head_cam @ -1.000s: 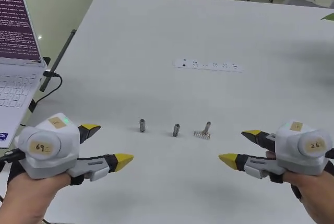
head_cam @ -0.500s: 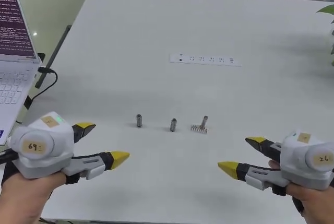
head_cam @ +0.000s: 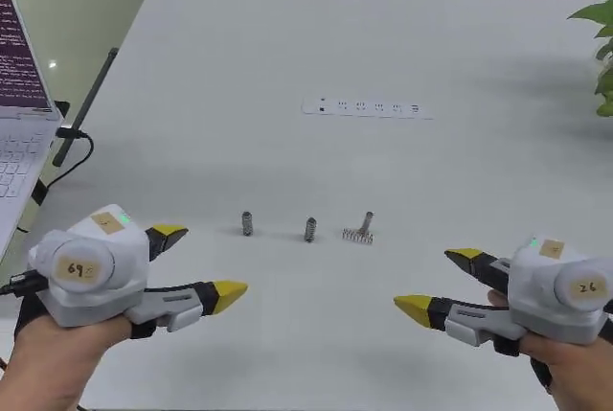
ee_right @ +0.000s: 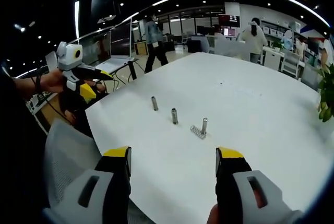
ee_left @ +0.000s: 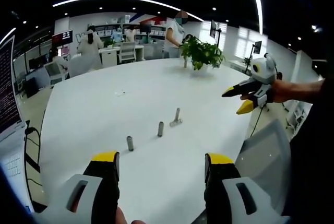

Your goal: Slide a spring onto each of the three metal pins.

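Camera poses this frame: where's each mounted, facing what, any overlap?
Head view: on the headset, looking forward and down over the table at the three pins; left gripper and right gripper show at the bottom.
Left gripper view: on the left gripper, facing across the pins toward the plant; own jaws at bottom, right gripper at right.
Right gripper view: on the right gripper, facing the pins from the opposite end; own jaws at bottom, left gripper at left.
Shared: both gripper views hold the pin row.

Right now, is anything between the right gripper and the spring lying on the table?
No, nothing visible. Only bare table lies between the open right gripper and the spring beside the rightmost pin.
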A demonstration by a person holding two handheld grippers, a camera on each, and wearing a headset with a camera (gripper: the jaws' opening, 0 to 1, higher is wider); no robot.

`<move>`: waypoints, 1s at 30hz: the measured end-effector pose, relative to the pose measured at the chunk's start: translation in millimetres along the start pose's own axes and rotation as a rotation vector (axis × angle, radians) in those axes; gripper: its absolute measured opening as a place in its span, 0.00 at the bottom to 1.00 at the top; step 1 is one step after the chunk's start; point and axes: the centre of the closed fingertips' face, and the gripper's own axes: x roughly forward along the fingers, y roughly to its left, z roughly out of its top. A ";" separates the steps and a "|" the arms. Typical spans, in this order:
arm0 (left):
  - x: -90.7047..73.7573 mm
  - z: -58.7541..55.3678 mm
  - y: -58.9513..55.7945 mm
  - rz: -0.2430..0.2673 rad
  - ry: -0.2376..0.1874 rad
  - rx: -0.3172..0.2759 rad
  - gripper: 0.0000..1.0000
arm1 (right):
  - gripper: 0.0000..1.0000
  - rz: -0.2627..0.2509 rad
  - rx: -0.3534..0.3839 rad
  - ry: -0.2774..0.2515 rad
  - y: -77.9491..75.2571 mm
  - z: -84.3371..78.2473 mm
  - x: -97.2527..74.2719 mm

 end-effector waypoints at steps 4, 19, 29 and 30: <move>9.0 5.2 -5.7 -0.026 0.000 0.013 0.62 | 0.65 -0.006 0.008 0.000 -2.5 -1.3 -2.8; 57.4 23.7 -36.2 -0.151 0.030 0.108 0.62 | 0.67 -0.006 0.021 0.000 -5.3 -3.8 -10.3; 92.6 30.4 -61.2 -0.234 0.072 0.193 0.61 | 0.68 -0.001 0.019 0.006 -8.7 -3.7 -12.8; 96.1 29.9 -62.5 -0.242 0.075 0.195 0.61 | 0.69 -0.001 0.020 0.008 -9.2 -3.9 -13.1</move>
